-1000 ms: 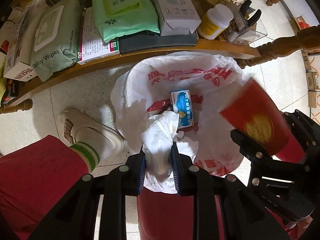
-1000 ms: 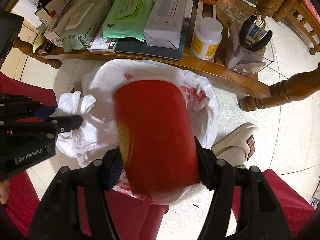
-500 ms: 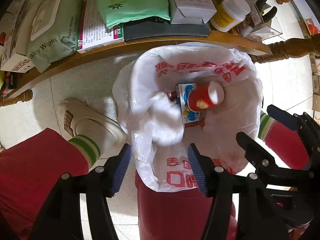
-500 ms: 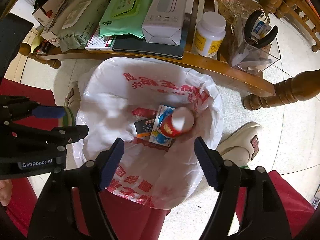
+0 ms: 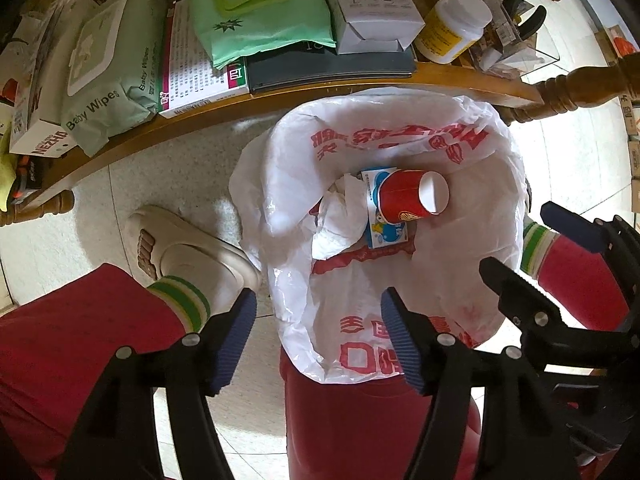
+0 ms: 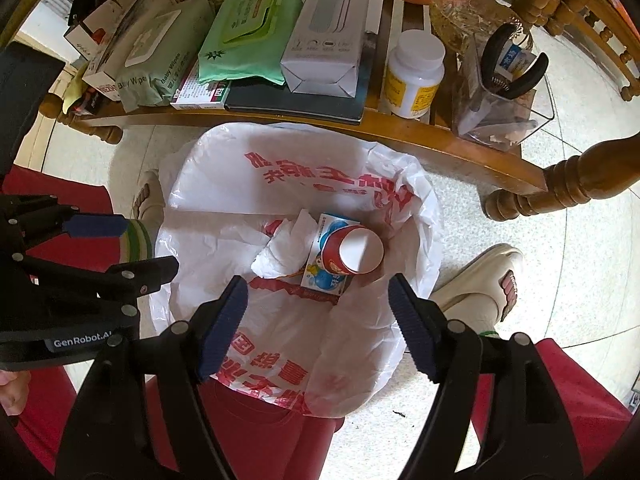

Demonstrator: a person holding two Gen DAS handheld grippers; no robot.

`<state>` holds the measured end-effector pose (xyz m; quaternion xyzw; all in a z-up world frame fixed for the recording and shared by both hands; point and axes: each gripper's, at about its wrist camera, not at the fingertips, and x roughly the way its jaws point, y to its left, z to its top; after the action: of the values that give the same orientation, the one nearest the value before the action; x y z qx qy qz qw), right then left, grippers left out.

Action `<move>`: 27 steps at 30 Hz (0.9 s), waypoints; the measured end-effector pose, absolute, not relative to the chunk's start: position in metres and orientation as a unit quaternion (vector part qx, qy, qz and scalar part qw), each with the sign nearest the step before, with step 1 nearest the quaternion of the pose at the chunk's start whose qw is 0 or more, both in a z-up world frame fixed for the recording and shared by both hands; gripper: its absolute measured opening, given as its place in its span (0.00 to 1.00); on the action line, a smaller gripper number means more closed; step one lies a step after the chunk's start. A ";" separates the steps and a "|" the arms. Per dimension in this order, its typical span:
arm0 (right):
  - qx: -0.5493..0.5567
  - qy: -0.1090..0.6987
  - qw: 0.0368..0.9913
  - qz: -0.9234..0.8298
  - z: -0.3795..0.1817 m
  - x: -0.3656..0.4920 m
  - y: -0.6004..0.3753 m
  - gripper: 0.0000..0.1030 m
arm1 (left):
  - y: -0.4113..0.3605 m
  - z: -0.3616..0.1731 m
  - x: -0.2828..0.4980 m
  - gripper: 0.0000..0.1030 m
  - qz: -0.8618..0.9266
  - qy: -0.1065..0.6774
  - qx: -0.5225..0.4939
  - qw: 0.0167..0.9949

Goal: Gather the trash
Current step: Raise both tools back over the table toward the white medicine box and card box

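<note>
A red bin lined with a white plastic bag (image 5: 400,148) (image 6: 304,176) stands on the floor below both grippers. Inside lie a red paper cup (image 5: 412,198) (image 6: 350,250) on its side, a crumpled white tissue (image 5: 344,216) (image 6: 286,248) and a small blue-and-white box (image 5: 386,232) (image 6: 326,278). My left gripper (image 5: 320,344) is open and empty above the bin's near rim. My right gripper (image 6: 318,326) is open and empty above the same rim. Each gripper shows in the other's view: the right one (image 5: 544,264), the left one (image 6: 120,246).
A low wooden table (image 6: 448,148) stands just behind the bin, loaded with baby wipes packs (image 5: 100,80), boxes (image 6: 332,28), a white pill bottle (image 6: 414,74) and a clear holder with pliers (image 6: 508,92). The person's red-trousered legs and beige slippers (image 5: 176,248) (image 6: 484,284) flank the bin.
My left gripper opened and dropped the tissue into the bag. My right gripper opened and dropped the red cup, which now lies on the box inside the bin.
</note>
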<state>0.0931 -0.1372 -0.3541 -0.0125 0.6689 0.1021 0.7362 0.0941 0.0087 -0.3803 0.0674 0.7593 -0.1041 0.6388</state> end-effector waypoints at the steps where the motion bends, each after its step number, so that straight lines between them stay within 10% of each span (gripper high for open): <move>1: -0.011 0.668 0.737 0.100 -0.353 0.093 -0.138 0.69 | 0.008 -0.380 0.094 0.64 -0.104 0.759 0.067 0.639; 16: 0.015 0.634 0.768 0.091 -0.308 0.072 -0.144 0.76 | 0.017 -0.342 0.083 0.75 -0.101 0.740 0.049 0.663; 27: 0.053 0.528 0.838 0.129 -0.165 0.047 -0.168 0.84 | 0.039 -0.214 0.063 0.79 -0.126 0.680 0.044 0.721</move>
<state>0.0473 -0.1676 -0.1655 0.0532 0.5279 0.1295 0.8377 0.0630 0.0386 -0.2140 0.0438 0.6805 -0.1260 0.7205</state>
